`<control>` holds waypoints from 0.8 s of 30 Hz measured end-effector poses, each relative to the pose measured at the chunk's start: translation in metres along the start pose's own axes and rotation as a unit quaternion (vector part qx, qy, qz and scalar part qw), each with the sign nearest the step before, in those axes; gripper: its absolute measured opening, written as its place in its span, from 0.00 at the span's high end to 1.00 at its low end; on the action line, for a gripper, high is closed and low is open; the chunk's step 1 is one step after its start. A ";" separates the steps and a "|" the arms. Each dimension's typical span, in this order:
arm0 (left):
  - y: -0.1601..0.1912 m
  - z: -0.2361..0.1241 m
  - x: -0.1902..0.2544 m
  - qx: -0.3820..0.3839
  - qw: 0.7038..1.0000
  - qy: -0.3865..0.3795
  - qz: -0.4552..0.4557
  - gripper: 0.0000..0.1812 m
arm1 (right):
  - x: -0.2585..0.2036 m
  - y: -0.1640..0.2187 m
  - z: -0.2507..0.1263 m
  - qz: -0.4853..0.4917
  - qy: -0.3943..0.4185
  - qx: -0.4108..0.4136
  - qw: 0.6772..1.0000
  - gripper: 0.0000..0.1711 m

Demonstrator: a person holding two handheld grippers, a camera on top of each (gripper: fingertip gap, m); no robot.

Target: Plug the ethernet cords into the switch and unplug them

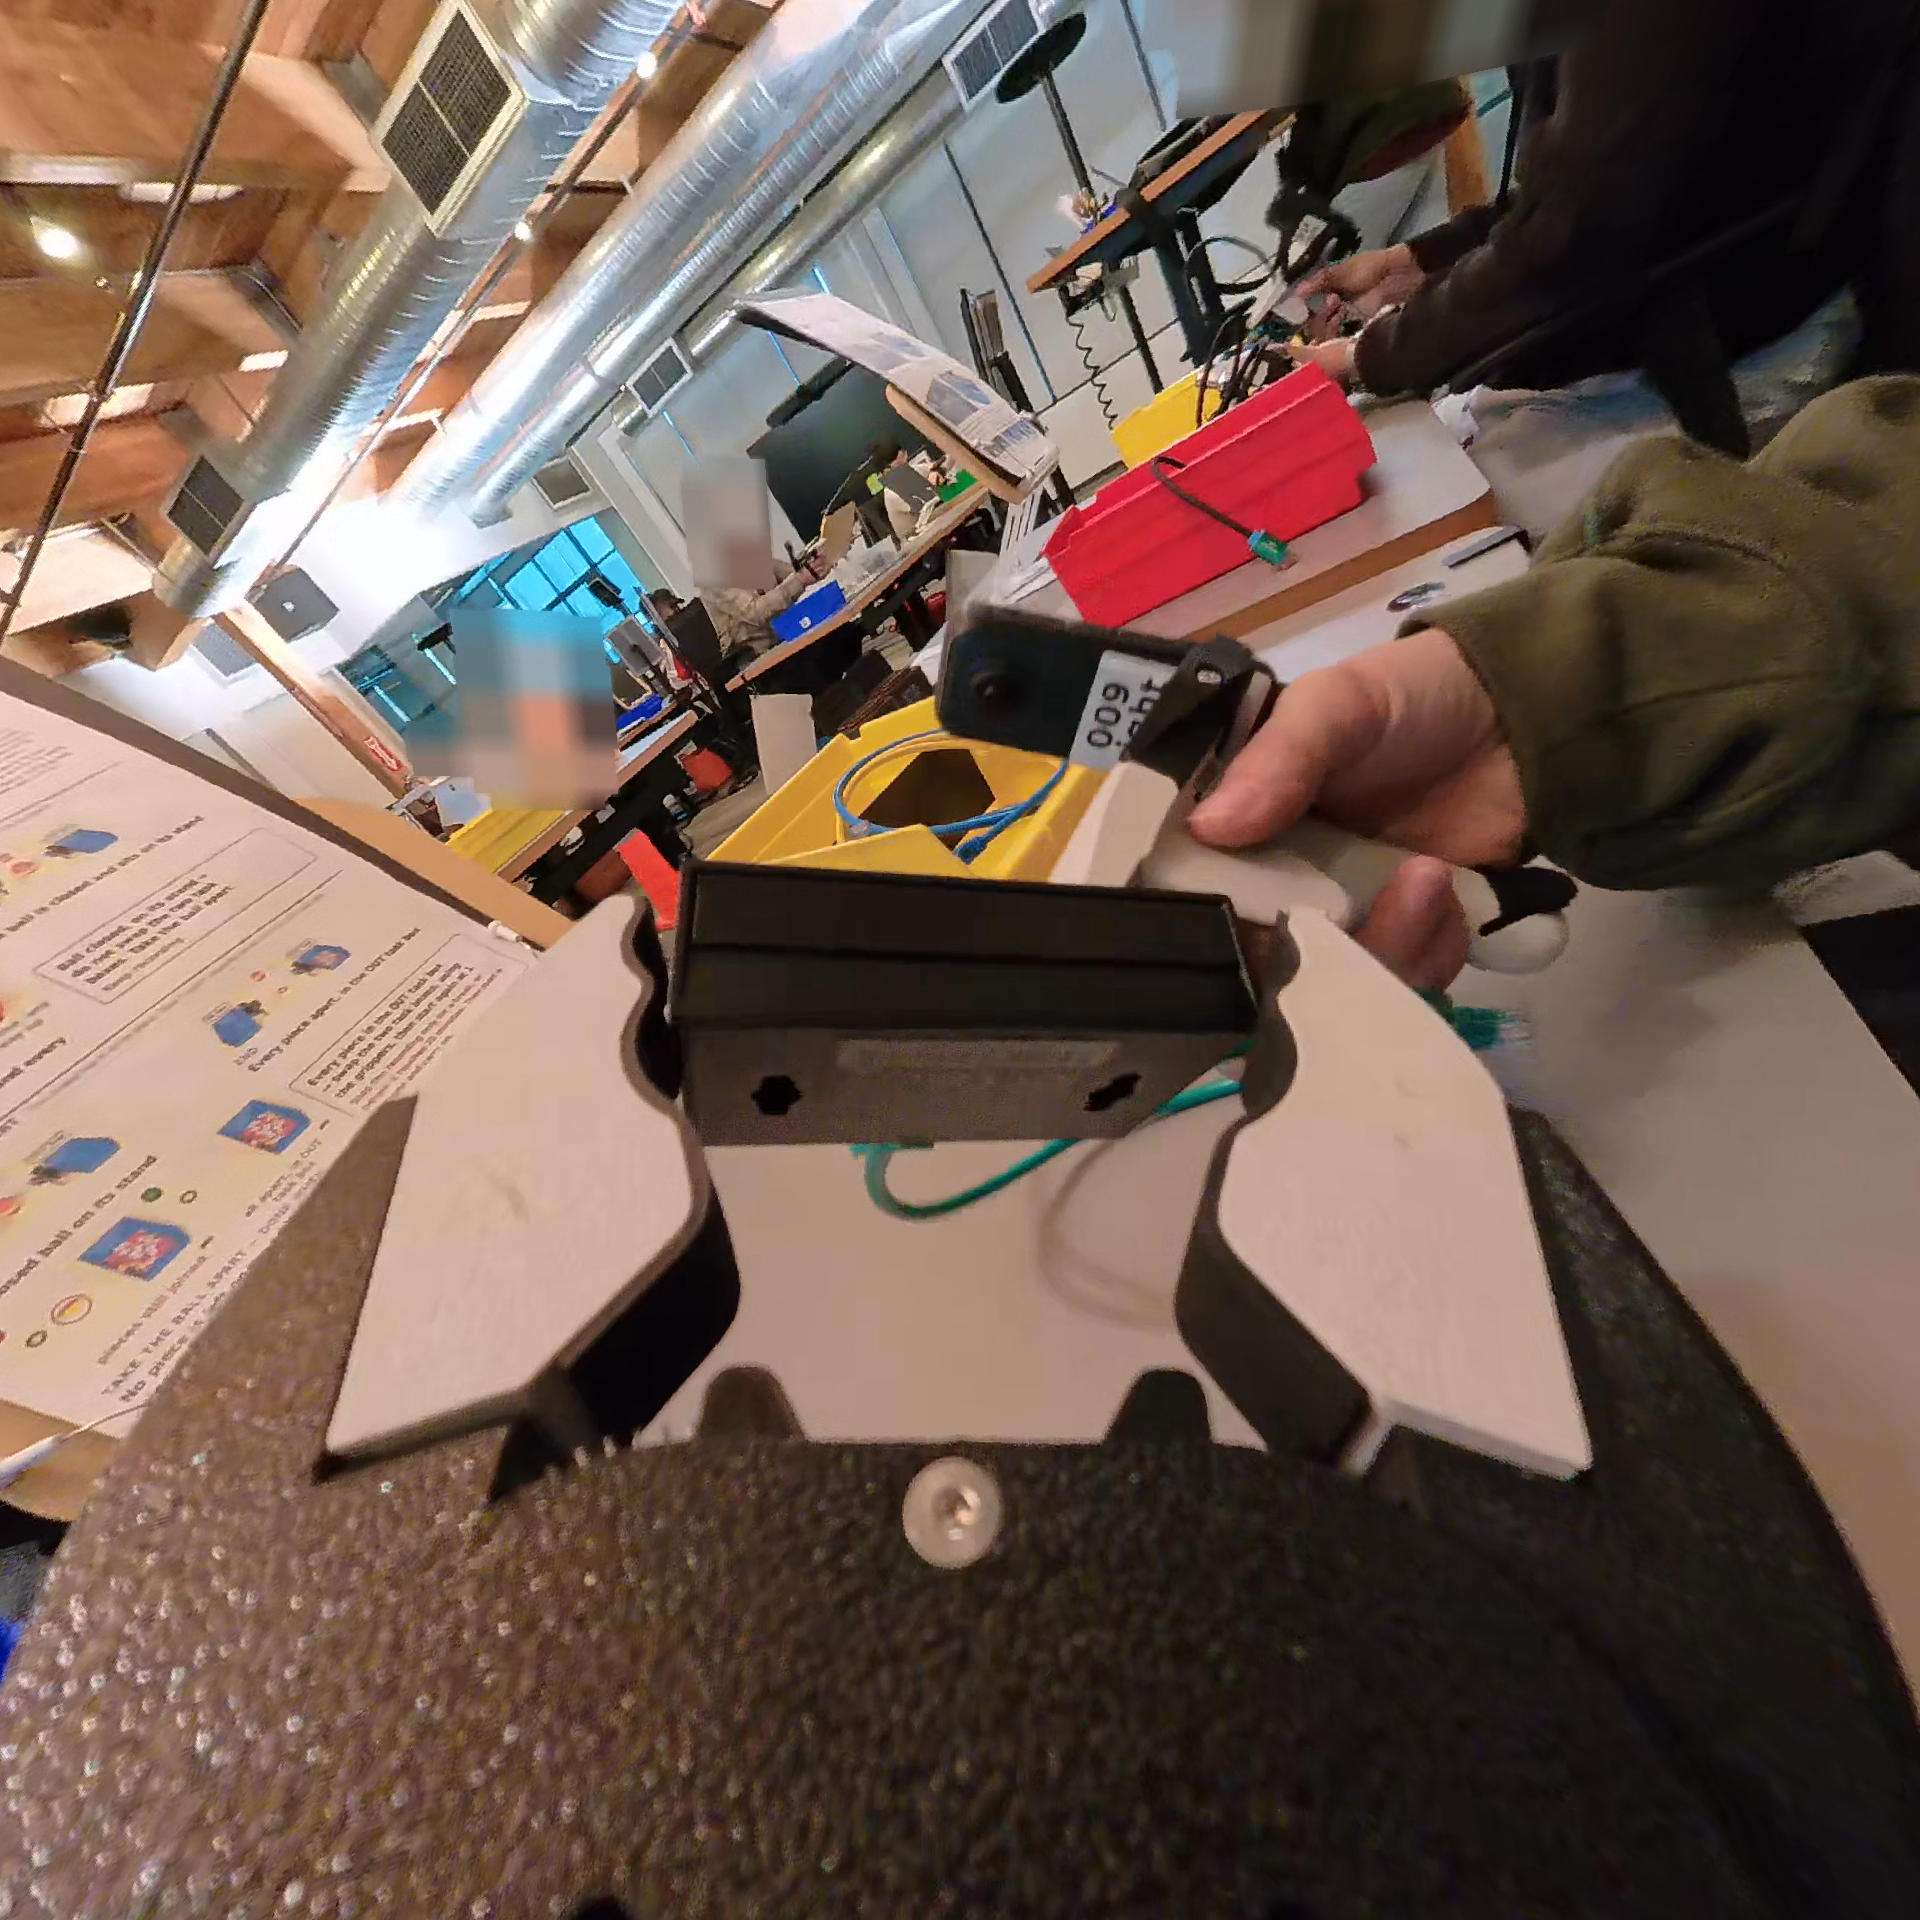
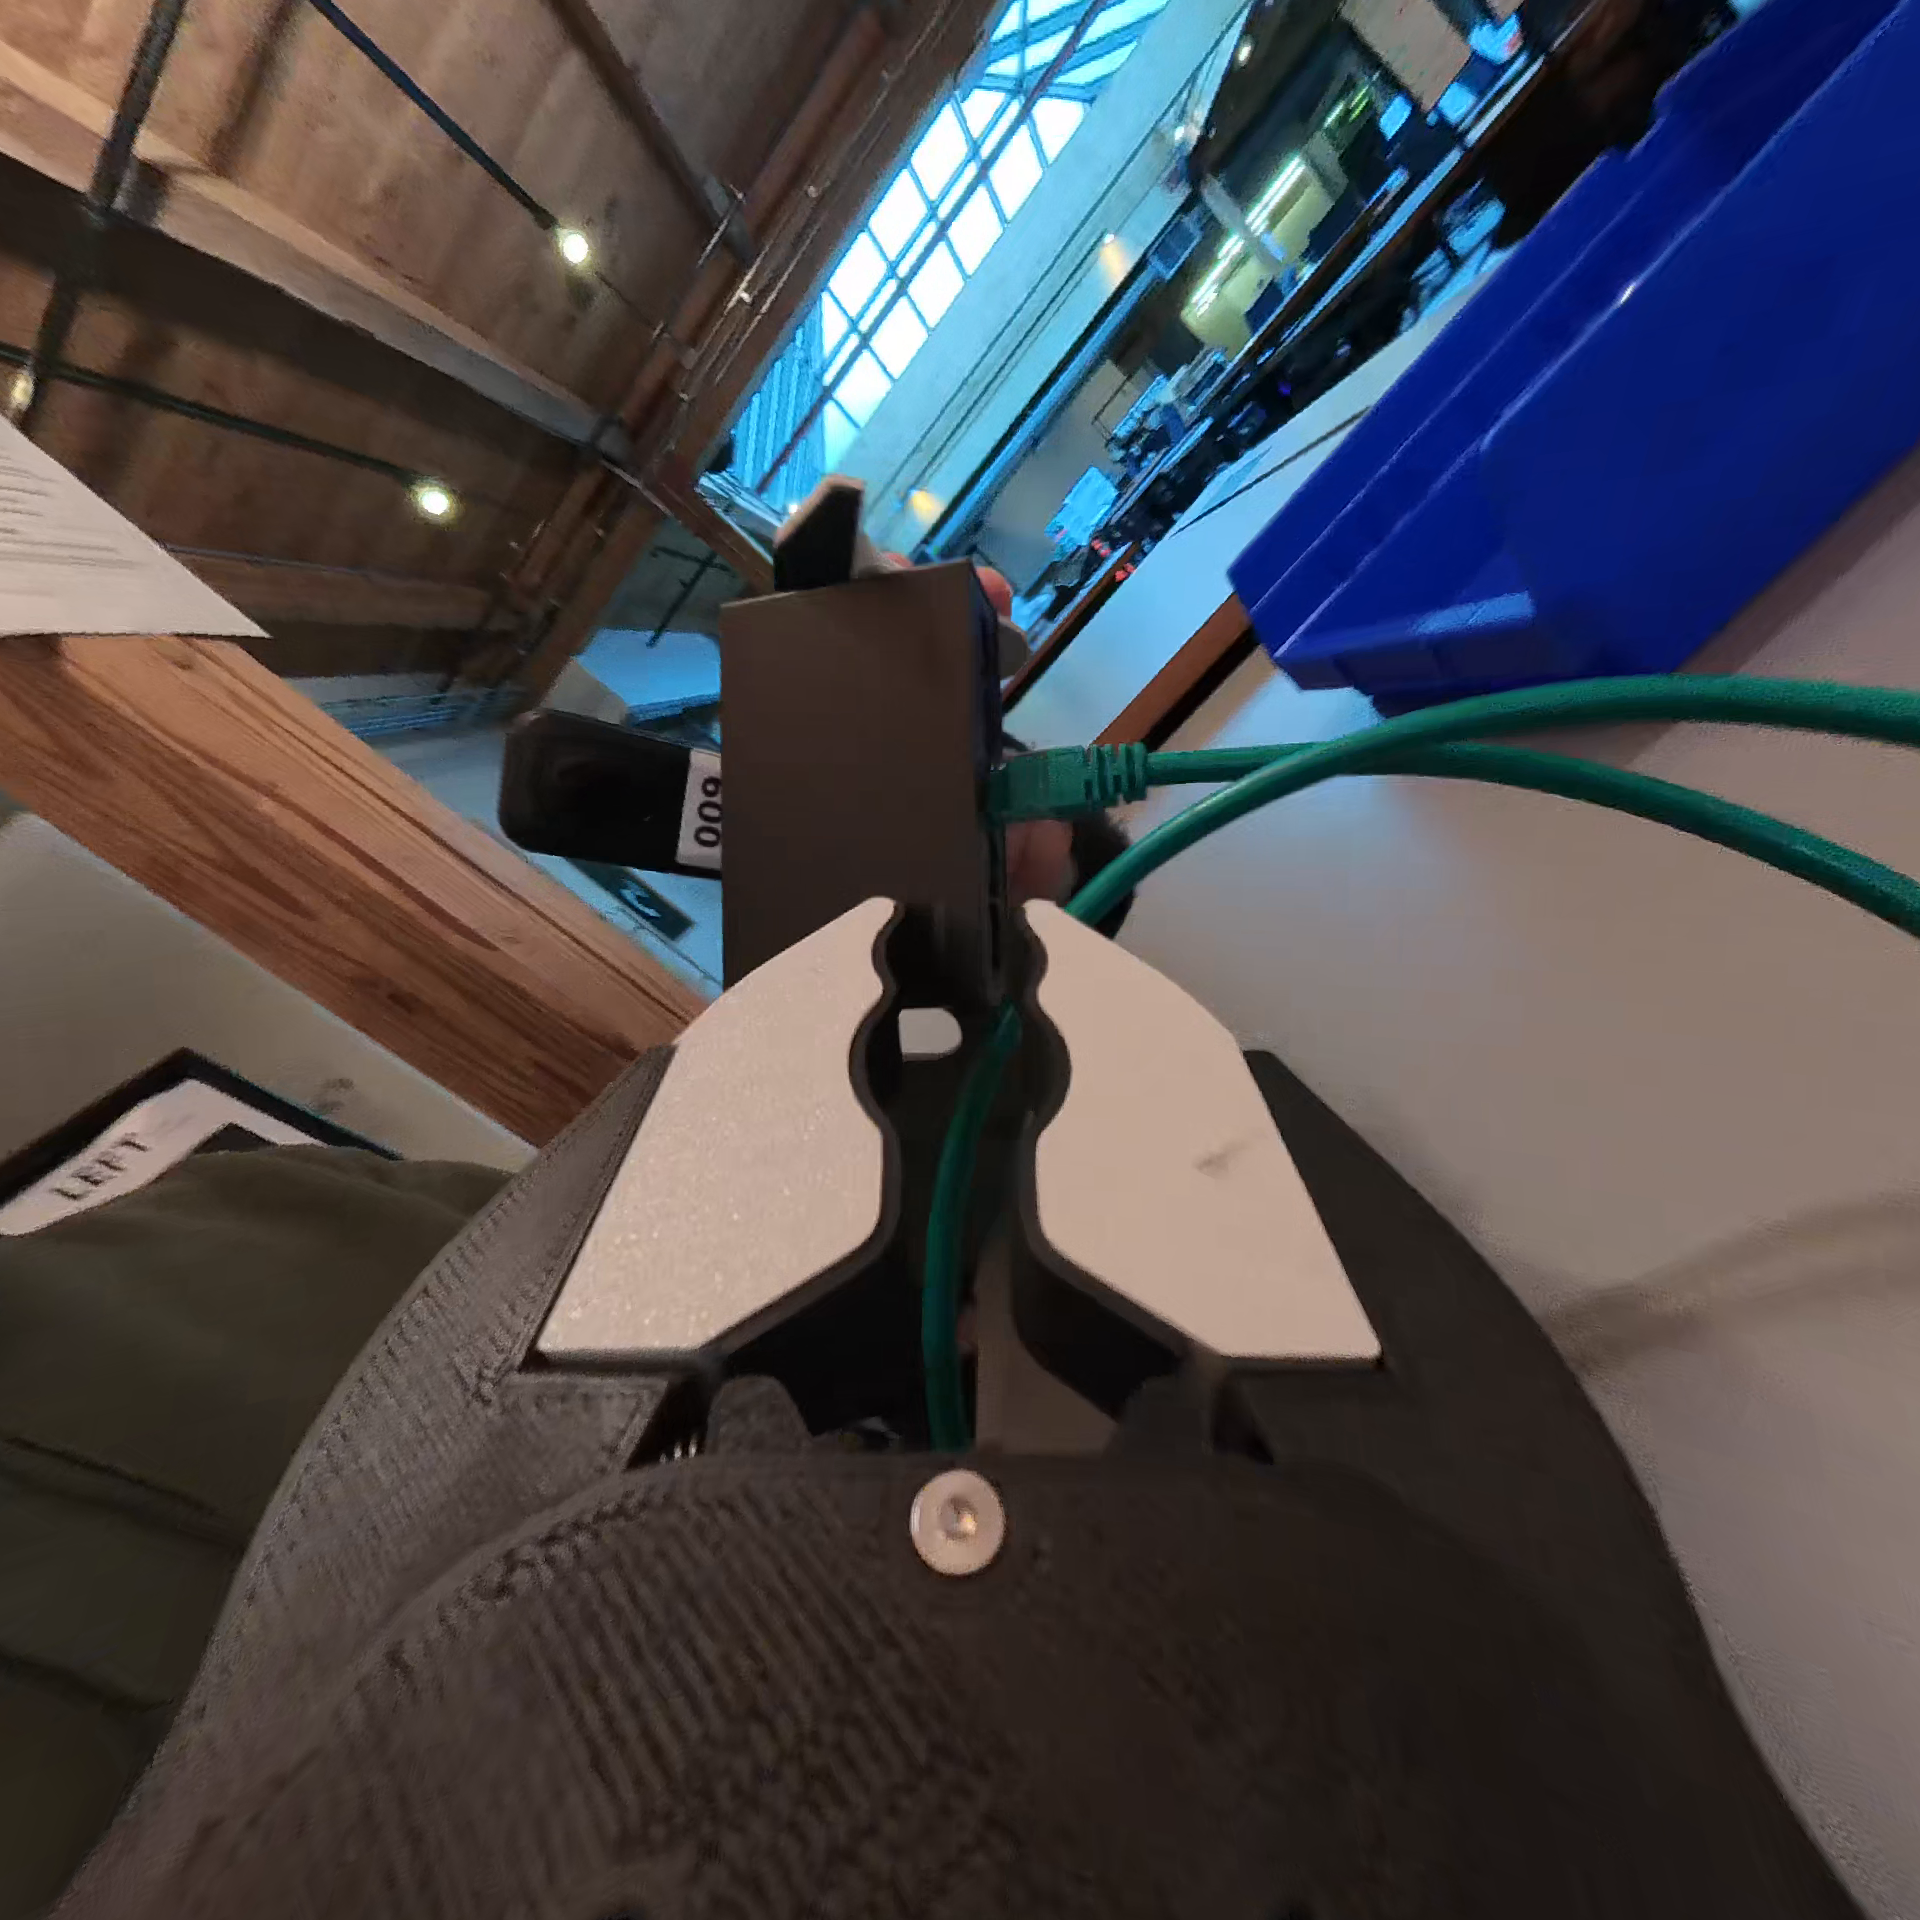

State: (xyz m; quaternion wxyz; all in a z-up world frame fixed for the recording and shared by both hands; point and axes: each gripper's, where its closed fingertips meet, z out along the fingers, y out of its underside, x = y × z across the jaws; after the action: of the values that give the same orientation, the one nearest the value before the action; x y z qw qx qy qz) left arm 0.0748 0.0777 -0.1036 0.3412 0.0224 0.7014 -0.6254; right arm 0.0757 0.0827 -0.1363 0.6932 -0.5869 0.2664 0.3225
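My left gripper point(image 1: 961, 1003) is shut on the black switch point(image 1: 956, 1049), gripping its two short ends and holding it above the white table point(image 1: 1662, 1143). In the right wrist view the switch point(image 2: 852, 769) stands upright just beyond my right gripper point(image 2: 961, 940). A green ethernet plug point(image 2: 1049, 784) sits in a port on its right side. My right gripper is shut on a green ethernet cord point(image 2: 951, 1226) that runs up between the fingers to the switch's lower ports; its plug is hidden. Green cord point(image 1: 966, 1195) also hangs below the switch in the left wrist view.
A yellow bin point(image 1: 790, 831) with a blue cable stands behind the switch, and a red bin point(image 1: 1216, 499) lies farther back. An instruction sheet point(image 1: 156, 1039) stands at the left. Blue bins point(image 2: 1610, 416) sit on the table at the right. A wooden beam point(image 2: 312, 831) is at the left. Only a small space, under 4 cm, lies between the two pairs of fingers.
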 end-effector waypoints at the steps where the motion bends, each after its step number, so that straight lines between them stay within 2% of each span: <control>1: -0.001 0.000 0.001 0.003 1.000 0.001 0.001 0.41 | 0.001 0.002 0.000 0.016 -0.008 0.001 1.000 0.89; 5: -0.008 0.002 0.005 0.013 1.000 0.007 0.012 0.41 | -0.003 0.009 -0.003 0.083 -0.070 -0.004 0.994 0.81; 8: -0.015 0.003 0.007 0.020 1.000 0.010 0.016 0.41 | 0.007 0.021 -0.005 0.122 -0.068 -0.025 0.990 0.66; 15: -0.043 0.003 0.014 0.112 0.992 0.035 -0.048 0.41 | -0.042 0.043 0.004 0.184 -0.249 -0.066 0.949 0.64; 17: -0.048 0.003 0.014 0.134 0.988 0.037 -0.068 0.41 | -0.054 0.041 0.007 0.204 -0.301 -0.053 0.930 0.64; 19: -0.049 0.001 0.013 0.146 0.985 0.040 -0.082 0.41 | -0.058 0.039 0.010 0.213 -0.325 -0.034 0.921 0.63; 24: -0.047 -0.004 0.010 0.173 0.976 0.047 -0.120 0.41 | -0.066 0.030 0.009 0.221 -0.368 0.014 0.903 0.72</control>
State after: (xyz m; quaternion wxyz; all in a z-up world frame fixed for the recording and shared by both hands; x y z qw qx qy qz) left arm 0.0443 0.0669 -0.0681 0.2217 0.0263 0.5950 -0.7721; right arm 0.0099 0.0857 -0.1048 0.6612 -0.3423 0.1194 0.6568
